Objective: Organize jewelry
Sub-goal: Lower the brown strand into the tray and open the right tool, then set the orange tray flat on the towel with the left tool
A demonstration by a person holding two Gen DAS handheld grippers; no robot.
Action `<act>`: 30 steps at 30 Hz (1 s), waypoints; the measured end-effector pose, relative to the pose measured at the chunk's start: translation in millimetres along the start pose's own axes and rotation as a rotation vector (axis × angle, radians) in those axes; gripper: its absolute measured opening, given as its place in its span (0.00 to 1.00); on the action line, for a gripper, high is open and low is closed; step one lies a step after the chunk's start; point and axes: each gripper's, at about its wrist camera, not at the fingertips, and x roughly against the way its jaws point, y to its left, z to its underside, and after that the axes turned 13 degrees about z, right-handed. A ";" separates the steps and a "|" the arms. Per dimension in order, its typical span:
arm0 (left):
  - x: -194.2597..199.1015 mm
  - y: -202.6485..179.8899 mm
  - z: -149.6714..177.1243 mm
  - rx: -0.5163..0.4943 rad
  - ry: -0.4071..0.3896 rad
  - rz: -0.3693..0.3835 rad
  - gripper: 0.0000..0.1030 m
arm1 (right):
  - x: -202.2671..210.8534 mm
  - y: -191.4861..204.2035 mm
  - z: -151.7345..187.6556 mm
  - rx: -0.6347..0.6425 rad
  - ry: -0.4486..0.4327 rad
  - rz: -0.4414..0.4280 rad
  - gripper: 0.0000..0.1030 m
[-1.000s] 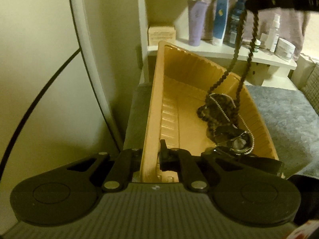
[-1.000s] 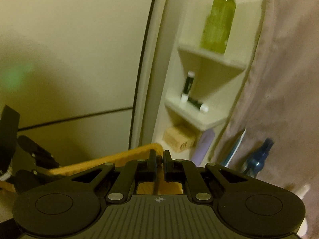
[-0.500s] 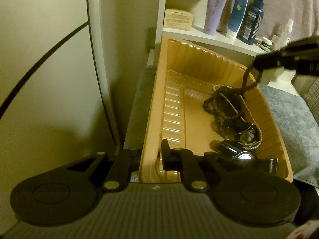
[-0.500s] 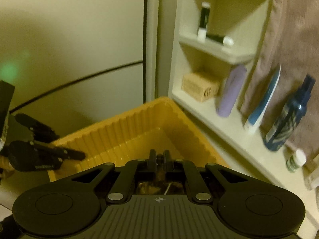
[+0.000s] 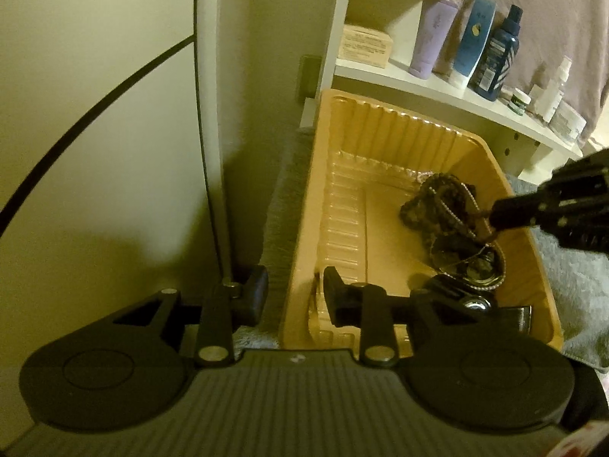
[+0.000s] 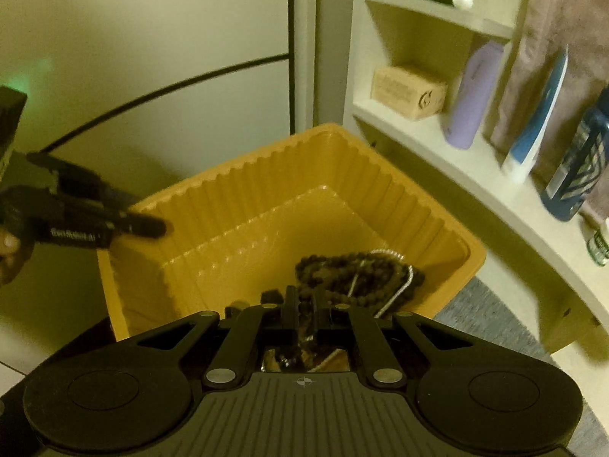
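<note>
A: Change vs. a moment ago: right tool (image 5: 495, 218) has come down w/ the dark bead necklace (image 6: 354, 270); the strand hung high over the yellow tray (image 6: 266, 163) before, now it is coiled on the tray floor beside the silver chain (image 5: 449, 209) and other pieces. Left tool (image 5: 293, 297) had the tray's near wall pinched; not any more.

B: Meaning for task?

A: Necklace is basically delivered. Release seems the only step left.

B: Right tool state?

A: Jaws together, a bit of bead strand pinched at the tips, low inside the tray.

B: Left?

A: Jaws opening; tray wall sits between the fingers (image 5: 251, 297) w/ gaps both sides, so no grip. Tray rests on the grey mat (image 5: 563, 262) by the shelf (image 5: 418, 83).
</note>
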 end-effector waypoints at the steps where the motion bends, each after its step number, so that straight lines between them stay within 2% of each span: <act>1: 2.1 0.0 0.3 0.001 -0.005 -0.002 0.27 | -0.9 1.5 1.5 0.005 0.003 0.001 0.06; 7: 16.4 -3.1 1.7 -0.002 -0.041 -0.020 0.35 | 0.8 6.2 7.4 0.030 0.016 0.011 0.09; 8: 19.1 -4.3 1.8 -0.004 -0.045 -0.023 0.35 | 2.7 6.3 8.8 0.031 0.015 0.012 0.16; 9: 21.2 -5.9 1.4 -0.007 -0.051 -0.025 0.36 | 4.8 5.8 10.3 0.030 0.014 0.014 0.33; 11: 26.0 -8.1 1.6 -0.009 -0.062 -0.027 0.39 | 11.2 3.8 14.1 0.020 -0.001 0.011 0.54; 16: 34.6 -16.5 2.5 -0.012 -0.081 -0.028 0.42 | 26.8 -2.2 23.0 -0.010 -0.023 0.024 0.56; 19: 40.8 -22.3 4.4 -0.006 -0.106 -0.014 0.49 | 39.8 -7.5 31.4 -0.051 -0.040 0.044 0.56; 21: 44.1 -28.2 6.1 -0.004 -0.116 -0.003 0.62 | 49.8 -12.6 39.5 -0.119 -0.053 0.056 0.57; 25: 48.4 -41.8 10.9 -0.021 -0.123 0.013 0.74 | 68.9 -24.2 63.8 -0.309 -0.072 0.090 0.60; 30: 53.4 -55.9 17.1 -0.028 -0.138 0.030 0.93 | 95.2 -24.7 92.1 -0.428 -0.108 0.150 0.63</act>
